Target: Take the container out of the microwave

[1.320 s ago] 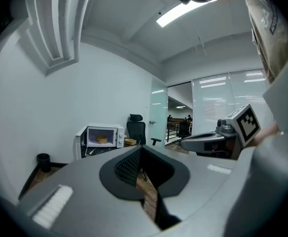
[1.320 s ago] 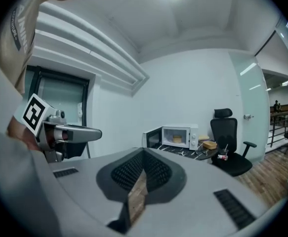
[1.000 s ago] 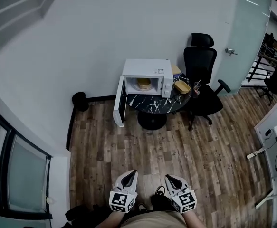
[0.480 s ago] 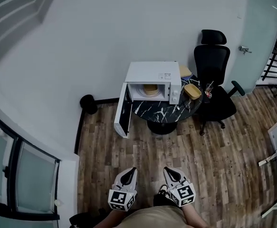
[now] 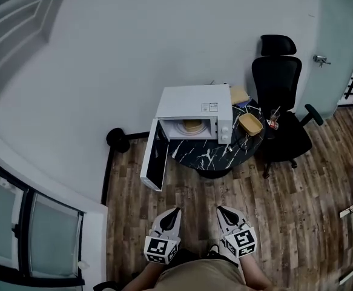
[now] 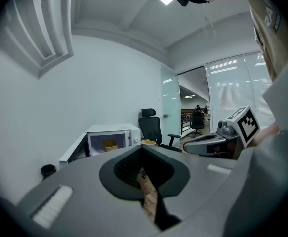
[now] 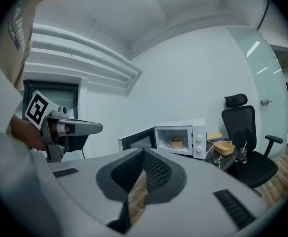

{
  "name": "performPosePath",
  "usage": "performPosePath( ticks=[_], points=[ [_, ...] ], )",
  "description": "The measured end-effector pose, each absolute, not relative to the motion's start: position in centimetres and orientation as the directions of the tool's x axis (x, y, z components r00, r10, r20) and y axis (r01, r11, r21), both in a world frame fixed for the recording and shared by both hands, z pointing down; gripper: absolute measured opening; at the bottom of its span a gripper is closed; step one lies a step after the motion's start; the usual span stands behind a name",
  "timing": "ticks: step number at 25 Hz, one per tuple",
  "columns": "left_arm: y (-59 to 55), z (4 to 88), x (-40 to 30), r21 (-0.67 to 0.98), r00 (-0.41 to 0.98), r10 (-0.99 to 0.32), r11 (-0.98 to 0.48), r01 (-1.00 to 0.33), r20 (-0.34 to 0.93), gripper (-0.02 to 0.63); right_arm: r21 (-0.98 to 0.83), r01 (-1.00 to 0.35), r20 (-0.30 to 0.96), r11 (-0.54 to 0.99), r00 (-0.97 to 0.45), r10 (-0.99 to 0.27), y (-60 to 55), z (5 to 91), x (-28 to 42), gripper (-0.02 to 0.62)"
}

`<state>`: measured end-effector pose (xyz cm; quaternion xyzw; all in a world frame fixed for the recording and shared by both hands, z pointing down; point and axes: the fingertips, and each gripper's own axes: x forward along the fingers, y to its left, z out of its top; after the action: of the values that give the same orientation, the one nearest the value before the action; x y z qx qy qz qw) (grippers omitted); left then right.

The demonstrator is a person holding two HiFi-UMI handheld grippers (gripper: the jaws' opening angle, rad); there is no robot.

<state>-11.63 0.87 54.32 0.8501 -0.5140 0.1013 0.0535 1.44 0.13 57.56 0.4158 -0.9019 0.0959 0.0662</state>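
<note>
microwave (image 5: pixel 194 105): white casing, smooth, slight sheen
container (image 5: pixel 192 126): tan, matt, paper-like
table (image 5: pixel 209 156): black stone-look top, white veins, glossy
floor (image 5: pixel 285 211): wood planks, matt
chair (image 5: pixel 276 80), 3 o'clock of table: black matt cloth
left gripper (image 5: pixel 175 210), right gripper (image 5: pixel 220 209): grey matt plastic

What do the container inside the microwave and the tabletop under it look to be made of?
The container is tan and matte, so likely paper or fibre pulp, though it is too small to be sure. The tabletop is black with white veins: marble or a marble-look laminate, I cannot tell which.
</note>
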Motion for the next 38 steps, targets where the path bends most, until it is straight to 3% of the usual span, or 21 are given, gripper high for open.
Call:
performPosePath(
  ticks=[7, 13, 20, 30, 38],
  points=[
    [-4.8, 57.2, -11.6, 0.017, 0.506, -0.819, -0.521, -0.853, 0.272, 0.008, -0.127, -0.778, 0.241, 0.615, -0.626, -0.742, -5.3, 59.4, 0.5, 0.008],
    [-13.9, 56.1, -14.3, -0.027, 0.473, -0.857, -0.488, -0.873, 0.204, 0.008, -0.058, -0.824, 0.232, 0.564, -0.561, -0.795, -12.6, 57.9, -1.4, 0.008],
    [-22.4, 54.6, -16.7, -0.016, 0.529, -0.828, -0.541, -0.841, 0.184, 0.008, 0.025, -0.843, 0.211, 0.537, -0.521, -0.827, -20.9, 54.5, -4.8, 0.008],
    [-27.6, 55.3, -16.8, 0.007, 0.602, -0.778, -0.611, -0.792, 0.181, 0.008, 0.024, -0.835, 0.284, 0.549, -0.521, -0.805, -24.6, 55.8, -8.1, 0.008],
    [-29.1, 56.3, -14.6, -0.043, 0.616, -0.75, -0.643, -0.765, 0.242, 0.008, -0.005, -0.826, 0.254, 0.564, -0.546, -0.798, -28.2, 55.8, -7.2, 0.008]
  ],
)
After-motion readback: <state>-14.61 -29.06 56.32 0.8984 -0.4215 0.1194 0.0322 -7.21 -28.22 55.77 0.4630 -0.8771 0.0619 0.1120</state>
